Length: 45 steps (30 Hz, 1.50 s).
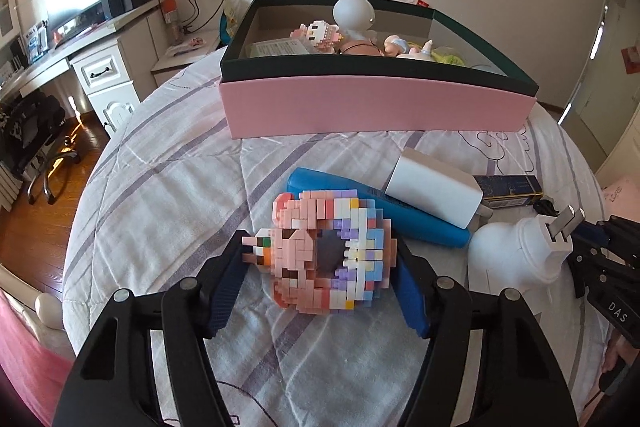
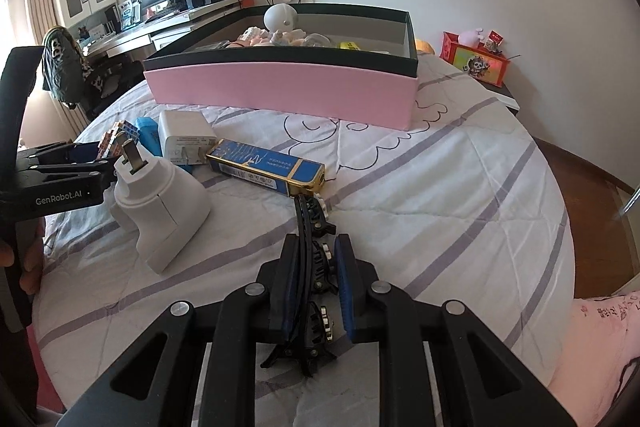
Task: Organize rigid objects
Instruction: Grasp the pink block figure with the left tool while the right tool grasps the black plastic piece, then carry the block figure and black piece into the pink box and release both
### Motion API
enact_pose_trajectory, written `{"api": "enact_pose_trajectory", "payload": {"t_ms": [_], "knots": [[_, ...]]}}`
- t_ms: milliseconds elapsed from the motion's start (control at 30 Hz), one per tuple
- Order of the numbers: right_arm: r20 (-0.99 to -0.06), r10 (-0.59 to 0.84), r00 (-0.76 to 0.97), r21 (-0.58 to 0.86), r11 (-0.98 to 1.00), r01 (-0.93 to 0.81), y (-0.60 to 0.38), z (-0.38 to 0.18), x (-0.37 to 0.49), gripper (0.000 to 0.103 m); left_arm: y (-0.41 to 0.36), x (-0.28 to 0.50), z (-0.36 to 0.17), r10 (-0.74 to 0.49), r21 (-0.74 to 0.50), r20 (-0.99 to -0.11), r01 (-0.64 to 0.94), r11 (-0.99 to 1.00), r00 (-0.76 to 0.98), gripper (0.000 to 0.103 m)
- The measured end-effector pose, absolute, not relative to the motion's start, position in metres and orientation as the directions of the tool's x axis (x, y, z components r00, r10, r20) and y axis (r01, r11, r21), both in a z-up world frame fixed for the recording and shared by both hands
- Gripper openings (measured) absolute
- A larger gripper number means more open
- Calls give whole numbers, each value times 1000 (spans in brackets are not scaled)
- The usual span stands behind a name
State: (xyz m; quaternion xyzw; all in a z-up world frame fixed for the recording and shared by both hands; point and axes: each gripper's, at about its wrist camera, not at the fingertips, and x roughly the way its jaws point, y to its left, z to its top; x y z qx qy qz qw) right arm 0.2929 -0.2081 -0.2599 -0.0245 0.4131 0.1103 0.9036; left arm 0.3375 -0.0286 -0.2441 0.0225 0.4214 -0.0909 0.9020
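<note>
The left gripper [image 1: 320, 267] is seen nearest in the left wrist view, its blue-padded jaws set on either side of a pink block donut [image 1: 330, 251] that lies on the striped bedspread [image 1: 160, 187]; both pads appear to meet the donut's sides, though firm contact cannot be confirmed. In the right wrist view the right gripper [image 2: 316, 279] is closed on a black hair clip [image 2: 316, 267], which is pinched between the pads and projects forward over the bedspread. Just right of the donut a white plug adapter [image 1: 520, 255] is noted, its two metal prongs pointing up and away. Beyond the donut a blue tube [image 1: 380, 207] lies flat, and a white charger [image 1: 434, 189] rests on top of it. A blue and gold box [image 2: 266, 167] lies just right of the charger, near the tip of the clip. Farther back a pink box [image 1: 376, 103] with a dark rim stands on the bed, open at the top; a white round-headed figure [image 1: 354, 13], a block figure [image 1: 318, 35] and other small toys are observed inside. A desk [image 1: 80, 47] is recorded at the far left, off the bed.
</note>
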Motion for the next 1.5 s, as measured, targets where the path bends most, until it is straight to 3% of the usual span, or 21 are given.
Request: {"api": "enact_pose_trajectory", "payload": {"t_ms": [233, 367, 533, 800, 967, 1233, 1500], "knots": [[-747, 138, 650, -15, 974, -224, -200, -259, 290, 18, -29, 306, -230, -108, 33, -682, 177, 984, 723, 68], [-714, 167, 680, 21, 976, -218, -205, -253, 282, 18, -25, 289, -220, -123, 6, -641, 166, 986, 757, 68], [-597, 199, 777, 52, 976, -211, -199, -221, 257, 18, -22, 257, -186, -120, 10, -531, 148, 989, 839, 68], [-328, 210, 921, -27, 972, -232, -168, -139, 201, 18, -20, 197, -122, -91, 19, -299, 101, 995, 950, 68], [-241, 202, 949, -63, 973, -223, -155, -110, 175, 18, -16, 171, -99, -63, 15, -210, 67, 998, 976, 68], [-211, 209, 955, -66, 972, -227, -148, -98, 167, 18, -18, 155, -85, -61, 17, -165, 65, 998, 984, 68], [-229, 190, 955, -77, 974, -212, -156, -100, 196, 18, -21, 187, -80, -70, 29, -190, 77, 997, 979, 68]]}}
